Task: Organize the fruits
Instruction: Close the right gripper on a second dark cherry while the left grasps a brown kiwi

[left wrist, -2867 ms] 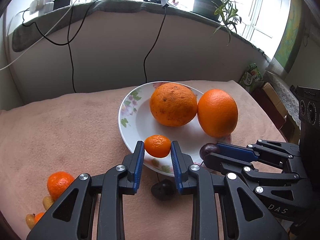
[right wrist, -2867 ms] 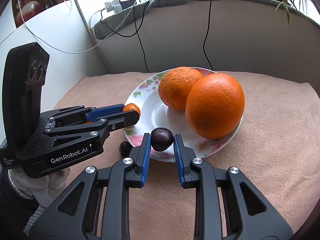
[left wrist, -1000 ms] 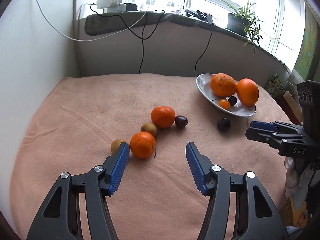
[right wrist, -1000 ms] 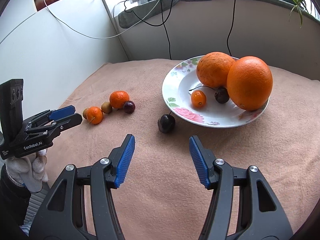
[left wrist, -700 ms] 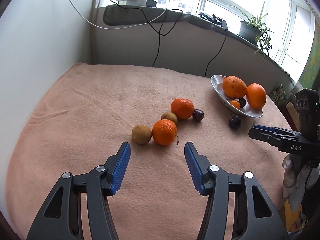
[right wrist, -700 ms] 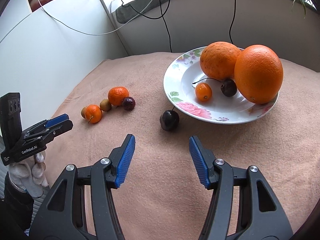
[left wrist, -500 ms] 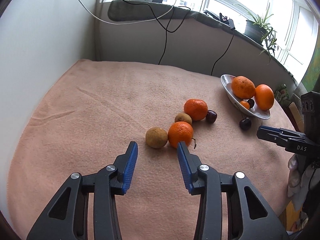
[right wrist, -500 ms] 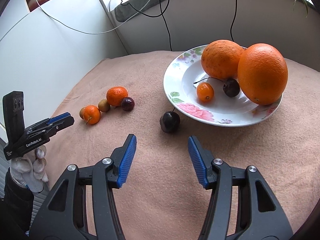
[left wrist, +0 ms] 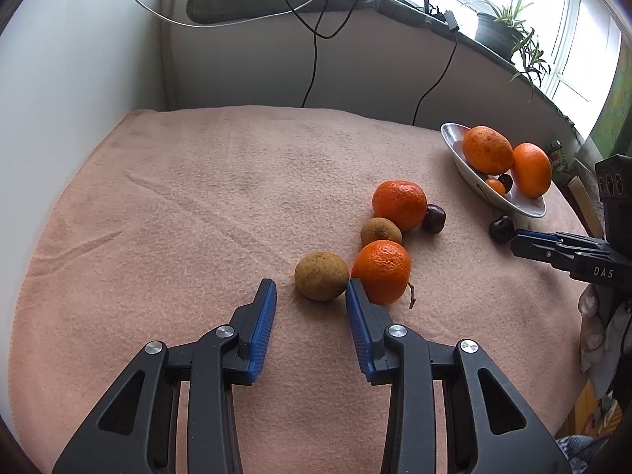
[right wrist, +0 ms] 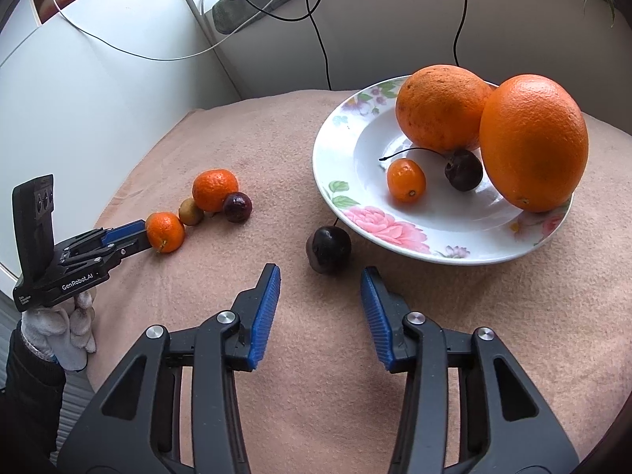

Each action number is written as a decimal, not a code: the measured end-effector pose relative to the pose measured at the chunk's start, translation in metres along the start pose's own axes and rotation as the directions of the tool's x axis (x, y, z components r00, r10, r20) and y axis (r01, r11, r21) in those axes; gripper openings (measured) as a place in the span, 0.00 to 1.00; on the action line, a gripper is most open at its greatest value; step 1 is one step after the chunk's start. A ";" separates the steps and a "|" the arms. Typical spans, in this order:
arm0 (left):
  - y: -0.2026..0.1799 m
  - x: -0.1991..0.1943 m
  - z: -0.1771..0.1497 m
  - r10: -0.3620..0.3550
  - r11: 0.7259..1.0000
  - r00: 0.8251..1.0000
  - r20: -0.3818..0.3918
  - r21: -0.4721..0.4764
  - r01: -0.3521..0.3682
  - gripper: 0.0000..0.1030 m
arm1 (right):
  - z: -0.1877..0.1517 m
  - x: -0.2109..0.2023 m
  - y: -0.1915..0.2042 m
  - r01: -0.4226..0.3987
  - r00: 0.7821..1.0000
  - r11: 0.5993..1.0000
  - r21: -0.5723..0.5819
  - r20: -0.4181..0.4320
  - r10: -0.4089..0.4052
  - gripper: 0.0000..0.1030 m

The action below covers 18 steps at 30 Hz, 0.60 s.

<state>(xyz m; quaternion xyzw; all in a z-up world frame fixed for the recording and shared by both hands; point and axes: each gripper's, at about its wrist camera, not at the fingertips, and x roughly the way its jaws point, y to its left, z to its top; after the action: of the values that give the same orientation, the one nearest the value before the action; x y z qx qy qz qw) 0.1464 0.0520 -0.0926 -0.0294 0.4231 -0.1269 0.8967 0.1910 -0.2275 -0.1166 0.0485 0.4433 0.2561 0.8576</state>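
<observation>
On the pink blanket, my left gripper (left wrist: 311, 290) is closing, its tips just short of a brown round fruit (left wrist: 321, 275) and its pads clear of it. A mandarin (left wrist: 381, 271) touches that fruit; behind it lie a second brown fruit (left wrist: 380, 231), a bigger mandarin (left wrist: 399, 204) and a dark cherry (left wrist: 433, 218). My right gripper (right wrist: 320, 274) is also closing, with a dark cherry (right wrist: 329, 249) just ahead of its tips, untouched. The floral plate (right wrist: 387, 229) holds two oranges (right wrist: 442, 106), a kumquat (right wrist: 406, 180) and a stemmed cherry (right wrist: 463, 170).
A white wall (left wrist: 71, 79) borders the blanket on the left. Black cables (left wrist: 312, 59) hang down the back wall from the sill, where a potted plant (left wrist: 501, 27) stands. A gloved hand (right wrist: 63, 331) holds the left gripper. The blanket edge drops off at the right.
Both grippers left the plate, where the kumquat and a cherry now lie. In the last second each moved closer to its fruit on the blanket, and both pairs of jaws narrowed.
</observation>
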 end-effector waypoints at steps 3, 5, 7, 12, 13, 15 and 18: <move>-0.001 0.003 0.003 -0.009 1.000 1.000 -0.004 0.009 0.009 0.34 | 0.002 0.004 0.001 0.012 1.000 1.000 0.000 -0.010 -0.012 0.43; -0.001 0.005 0.005 -0.021 1.000 1.000 -0.012 0.012 0.021 0.34 | 0.005 0.007 0.002 0.016 1.000 1.000 0.000 -0.015 -0.016 0.40; -0.003 0.007 0.005 -0.029 0.999 0.999 -0.021 0.020 0.029 0.34 | 0.006 0.009 0.002 0.016 1.000 1.000 -0.001 -0.017 -0.016 0.39; -0.005 0.010 0.006 -0.034 0.999 0.999 -0.023 0.038 0.035 0.31 | 0.010 0.015 0.003 0.029 0.999 1.000 0.009 -0.020 -0.029 0.31; -0.006 0.010 0.006 -0.033 0.998 0.999 -0.022 0.045 0.034 0.31 | 0.011 0.015 0.003 0.028 0.999 1.000 0.012 -0.020 -0.028 0.31; -0.007 0.010 0.007 -0.033 0.998 0.999 -0.023 0.049 0.034 0.30 | 0.011 0.015 0.002 0.031 0.999 0.999 0.013 -0.019 -0.031 0.28; -0.008 0.012 0.009 -0.032 0.998 0.999 -0.022 0.055 0.033 0.29 | 0.011 0.015 0.001 0.032 0.999 0.999 0.013 -0.018 -0.031 0.26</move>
<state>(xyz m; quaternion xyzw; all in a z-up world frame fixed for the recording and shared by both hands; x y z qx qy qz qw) 0.1589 0.0405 -0.0944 -0.0099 0.4282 -0.1533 0.8905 0.2061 -0.2182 -0.1206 0.0448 0.4531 0.2401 0.8574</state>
